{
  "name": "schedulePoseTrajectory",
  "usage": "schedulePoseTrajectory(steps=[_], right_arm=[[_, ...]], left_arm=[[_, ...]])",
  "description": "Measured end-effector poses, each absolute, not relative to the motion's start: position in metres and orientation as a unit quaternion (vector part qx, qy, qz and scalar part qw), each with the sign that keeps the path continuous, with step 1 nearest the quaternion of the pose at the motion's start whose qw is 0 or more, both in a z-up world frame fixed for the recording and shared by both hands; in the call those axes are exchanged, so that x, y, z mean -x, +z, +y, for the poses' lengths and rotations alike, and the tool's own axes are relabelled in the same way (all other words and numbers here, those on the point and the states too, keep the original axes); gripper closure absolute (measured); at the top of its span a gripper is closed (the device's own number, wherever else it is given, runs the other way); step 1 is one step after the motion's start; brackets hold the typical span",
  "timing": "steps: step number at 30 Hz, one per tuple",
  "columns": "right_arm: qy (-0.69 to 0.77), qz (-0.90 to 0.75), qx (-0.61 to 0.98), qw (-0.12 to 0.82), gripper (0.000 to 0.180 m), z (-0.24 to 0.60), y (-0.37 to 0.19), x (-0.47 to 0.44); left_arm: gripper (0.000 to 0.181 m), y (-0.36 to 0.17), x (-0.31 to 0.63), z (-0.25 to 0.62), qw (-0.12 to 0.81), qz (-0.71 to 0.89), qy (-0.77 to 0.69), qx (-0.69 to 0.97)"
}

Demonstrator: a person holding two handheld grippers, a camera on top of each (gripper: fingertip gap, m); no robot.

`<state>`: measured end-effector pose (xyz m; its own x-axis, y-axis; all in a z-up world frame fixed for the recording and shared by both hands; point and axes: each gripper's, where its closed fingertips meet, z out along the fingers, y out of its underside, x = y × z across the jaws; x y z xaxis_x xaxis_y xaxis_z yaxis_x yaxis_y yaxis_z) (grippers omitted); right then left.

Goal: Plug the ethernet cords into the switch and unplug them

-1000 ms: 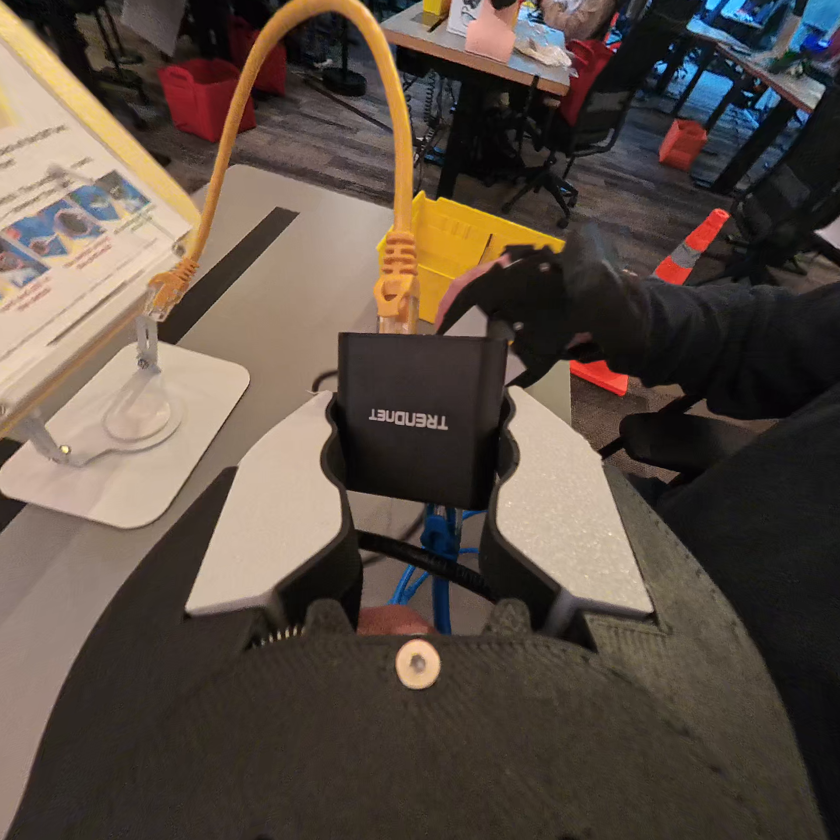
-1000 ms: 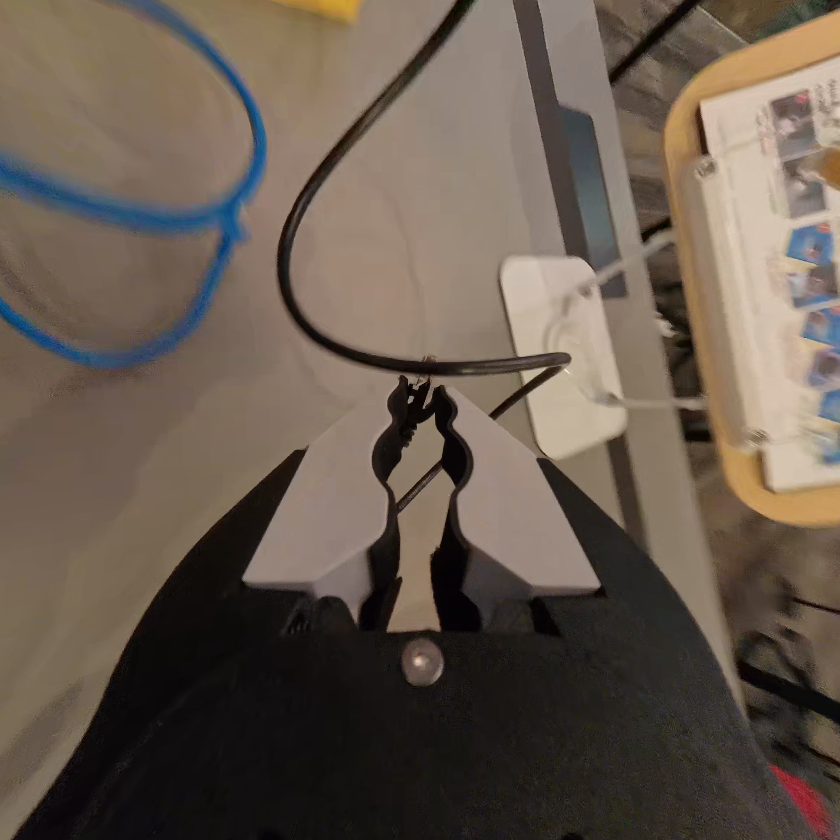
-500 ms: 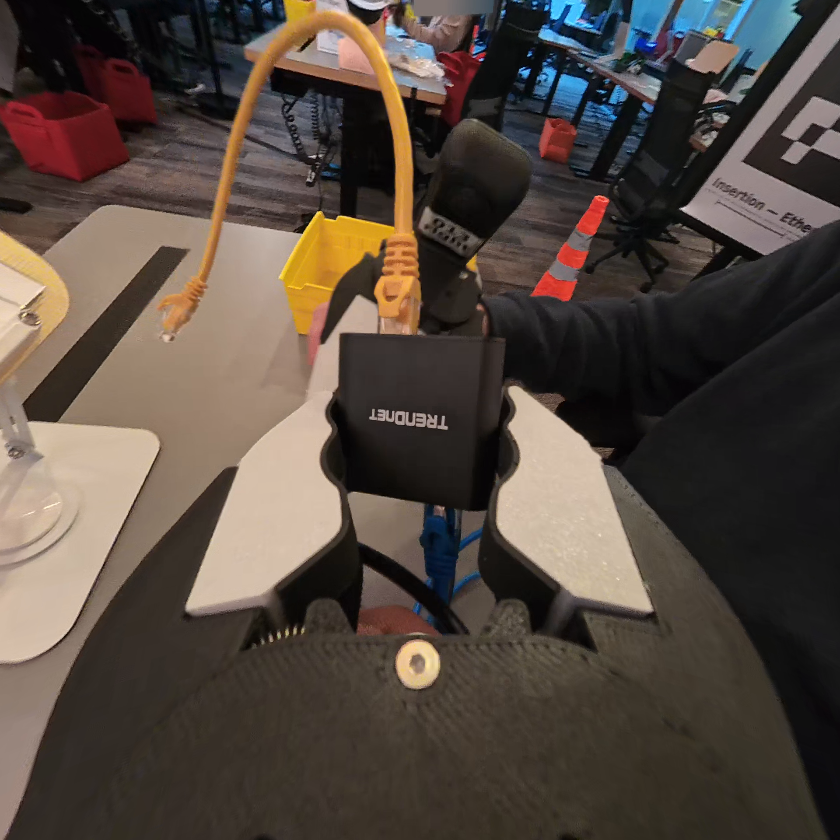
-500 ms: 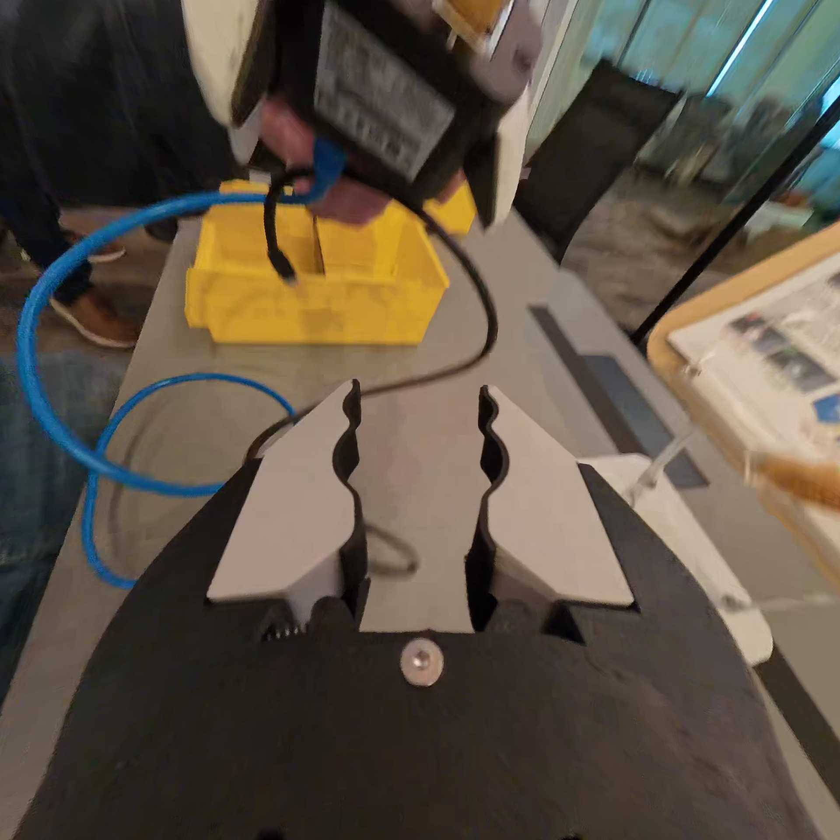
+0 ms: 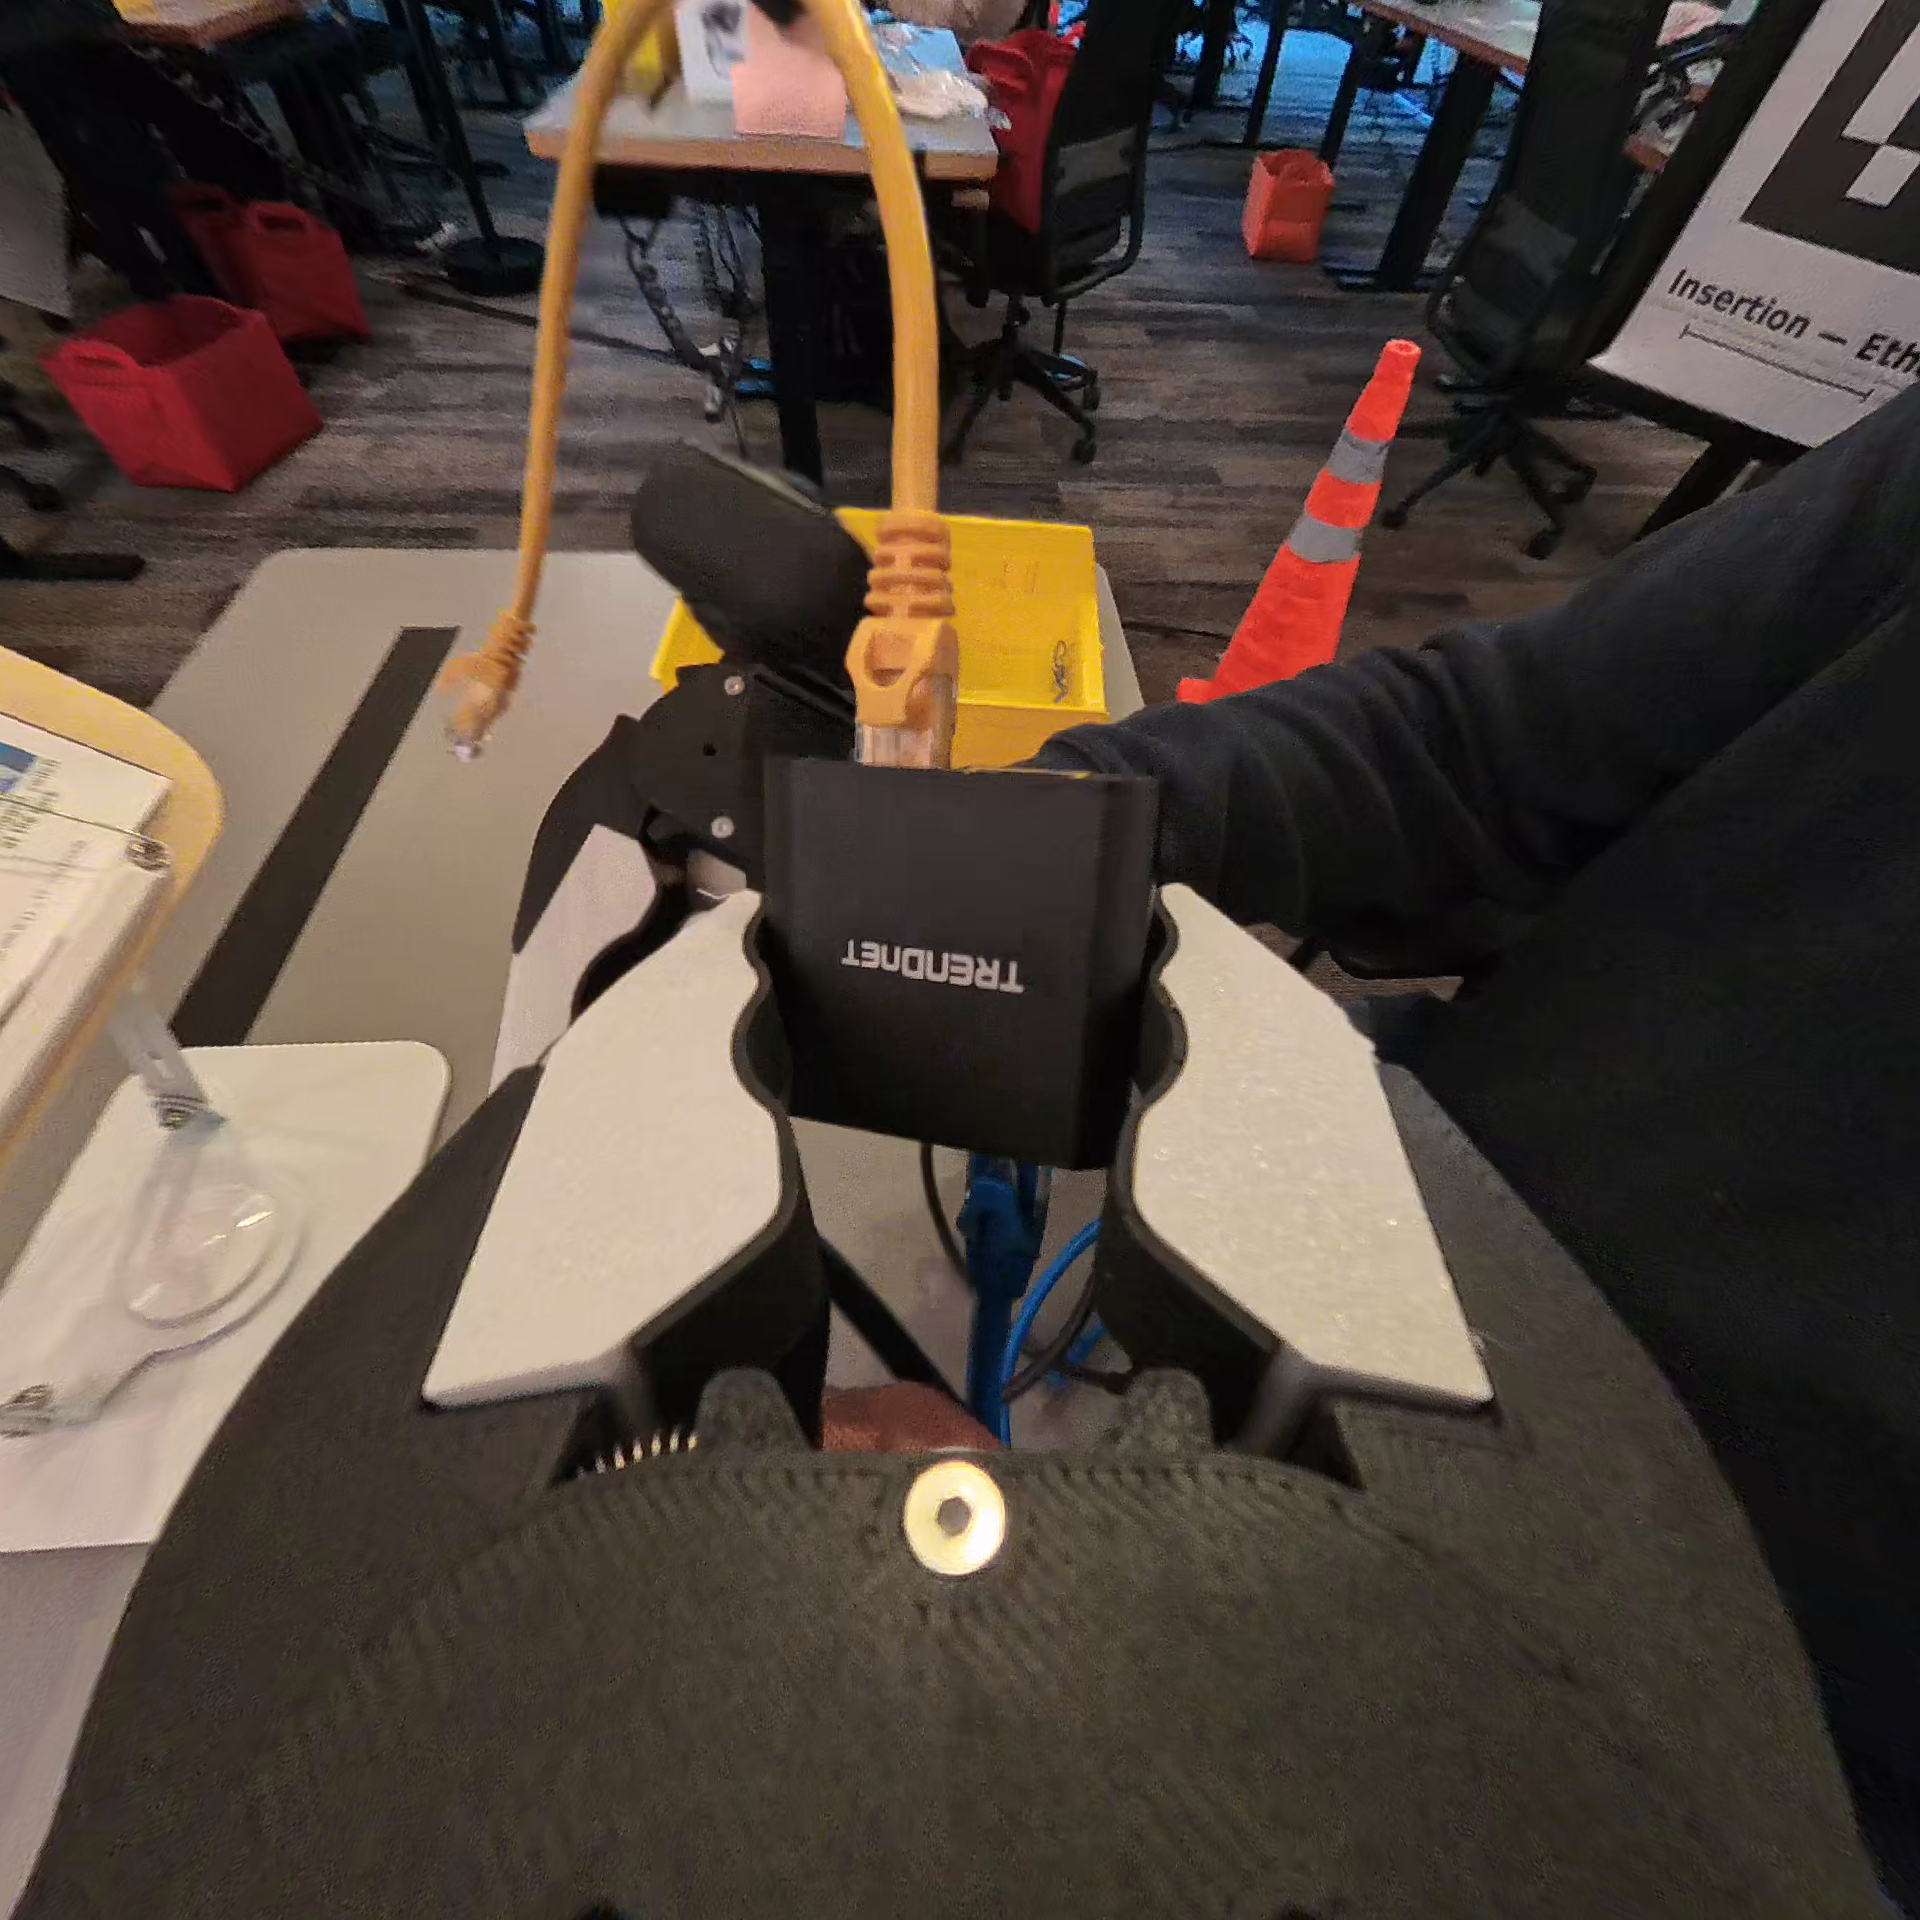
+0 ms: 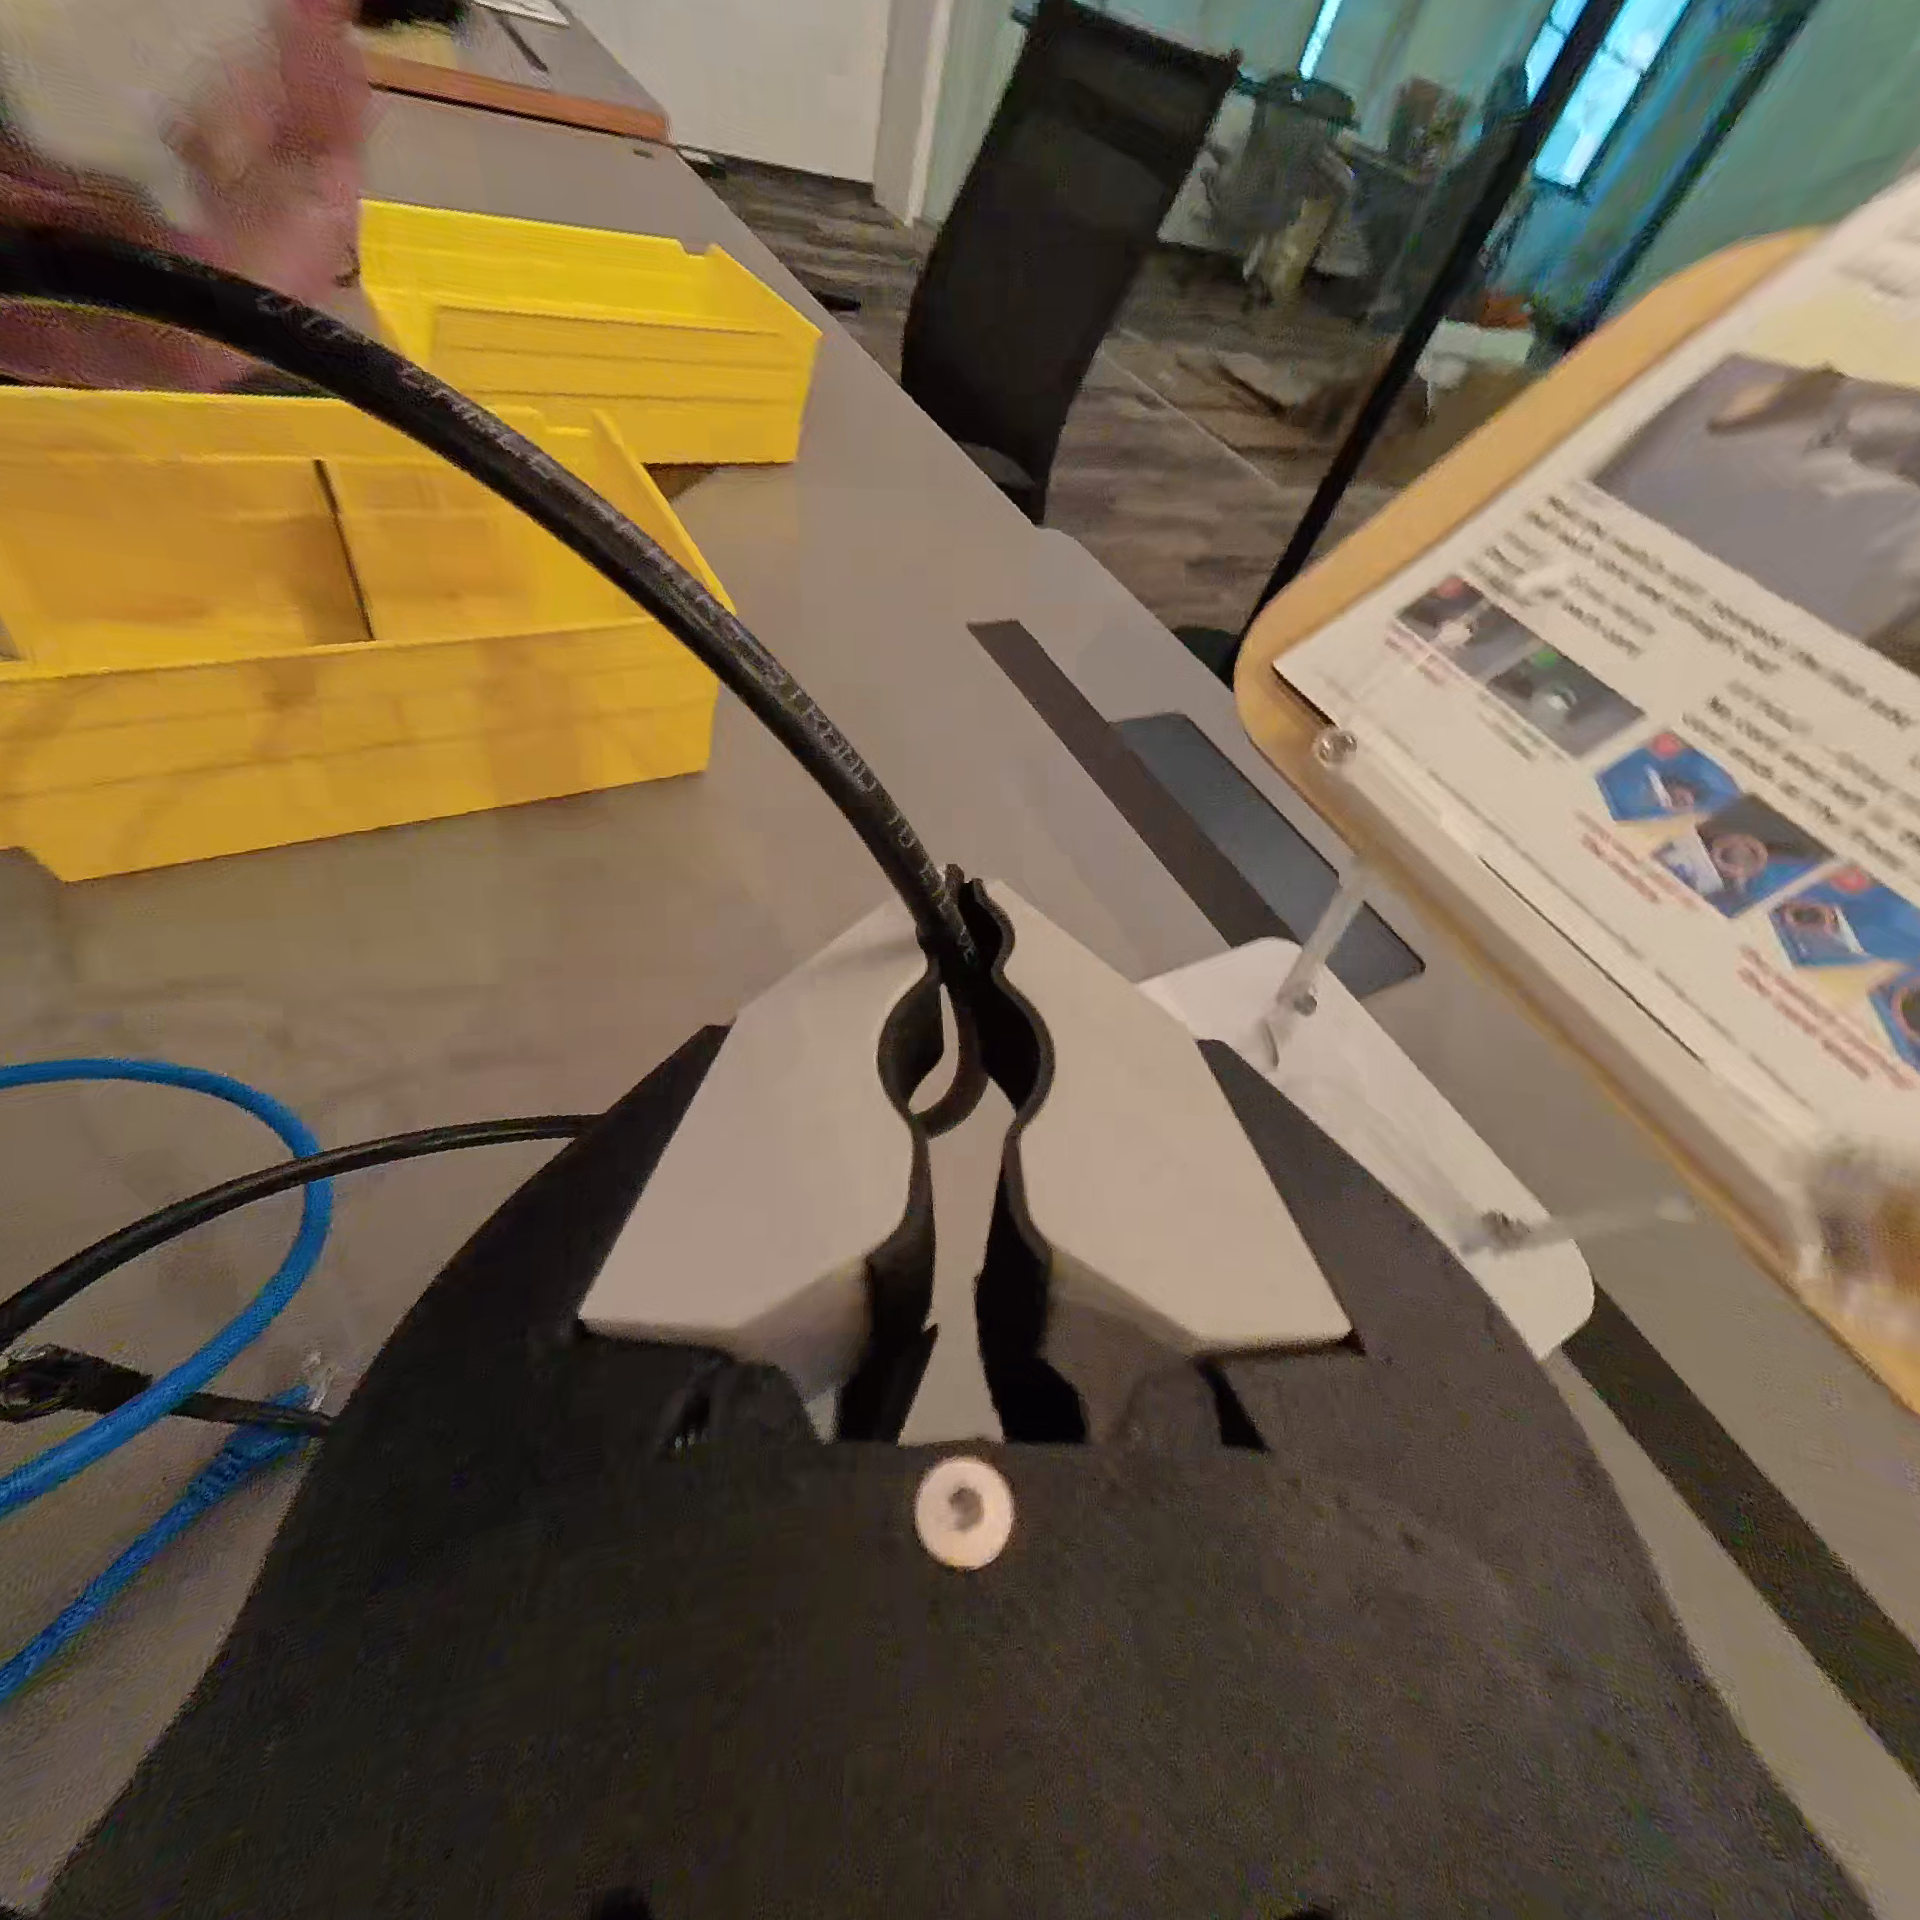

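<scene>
Since half a second ago the right gripper has gone from jaws apart and empty to jaws pressed together on the black cord, pinching it at the fingertips. In the left wrist view its body has dropped from above the switch to 10 o'clock of it.

Left gripper: clamped on the black switch, held clear of the table, ports facing away.

Progress, judged:
- Yellow cord: one plug seated in the switch's far edge at 12 o'clock; the other plug hangs loose at 10 o'clock.
- Blue cord: runs up to the switch's near edge at 6 o'clock. Seated or only beside it, cannot tell.
- Black cord: held by its run, not its plug. One plug lies on the table at 9 o'clock in the right view. Where its far end goes is hidden by a blurred hand.
- Left to do: any remaining insertion, then all the unplugging.

Around: yellow bins at 10 o'clock in the right view; instruction sheet on a clear stand at 3 o'clock, its white base just beside the right gripper. Orange cone on the floor beyond the table.

In the way: the blue loop crosses the black cord on the table and could snag. The stand crowds the right side.
</scene>
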<state>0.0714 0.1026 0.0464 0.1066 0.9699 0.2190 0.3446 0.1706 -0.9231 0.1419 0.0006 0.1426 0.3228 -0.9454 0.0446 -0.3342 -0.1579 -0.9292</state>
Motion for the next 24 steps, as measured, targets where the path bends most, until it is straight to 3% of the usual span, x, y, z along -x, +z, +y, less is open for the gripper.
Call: schedulePoseTrajectory(steps=[10,16,24], right_arm=[[0.243,-0.455,0.724,0.458,0.180,0.212,0.006,-0.157],[0.169,-0.524,0.688,0.473,0.180,0.196,0.054,-0.188],[0.036,-0.686,0.642,0.340,0.180,0.116,-0.022,-0.234]], left_arm=[[0.116,0.174,-0.108,-0.019,0.501,0.501,-0.235,0.666],[0.116,0.151,-0.071,-0.012,0.509,0.455,-0.185,0.707],[0.116,0.105,-0.058,-0.023,0.494,0.422,-0.187,0.737]])
